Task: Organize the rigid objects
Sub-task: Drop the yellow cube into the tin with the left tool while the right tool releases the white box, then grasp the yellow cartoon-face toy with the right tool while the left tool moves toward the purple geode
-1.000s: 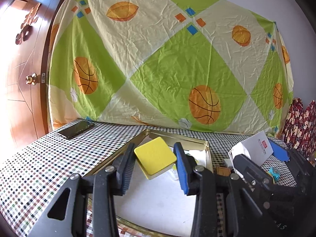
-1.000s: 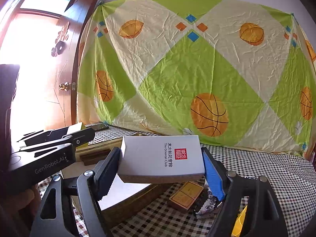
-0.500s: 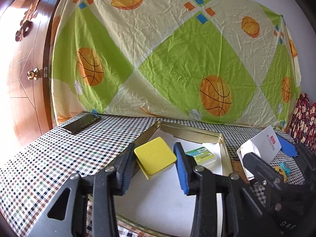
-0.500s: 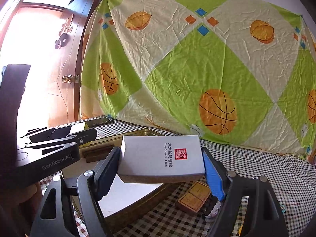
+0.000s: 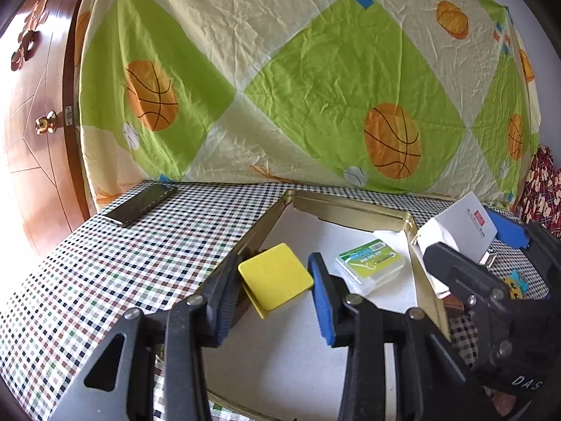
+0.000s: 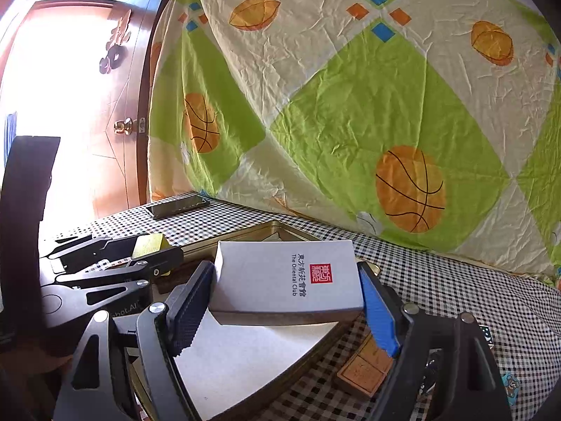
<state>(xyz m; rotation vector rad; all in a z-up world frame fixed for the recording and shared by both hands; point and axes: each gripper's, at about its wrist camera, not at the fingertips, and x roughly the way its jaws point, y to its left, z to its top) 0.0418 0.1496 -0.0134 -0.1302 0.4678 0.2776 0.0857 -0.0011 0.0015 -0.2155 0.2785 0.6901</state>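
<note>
My left gripper (image 5: 275, 286) is shut on a yellow block (image 5: 275, 280) and holds it above the left part of the gold metal tray (image 5: 350, 207). My right gripper (image 6: 285, 291) is shut on a white box with a red seal (image 6: 284, 277), held over the tray's right rim (image 6: 245, 233). The white box also shows in the left wrist view (image 5: 459, 228), and the left gripper with the yellow block shows in the right wrist view (image 6: 150, 245). A clear case with a green label (image 5: 370, 261) lies inside the tray.
A black phone (image 5: 140, 203) lies at the table's far left. A brown box (image 6: 366, 365) and a small blue toy (image 5: 513, 280) sit on the checked cloth right of the tray. A wooden door (image 5: 31, 122) stands left; a patterned sheet (image 5: 298, 87) hangs behind.
Both grippers have moved nearer over the tray while keeping their grip. The case with the green label has come into full view beside the yellow block.
</note>
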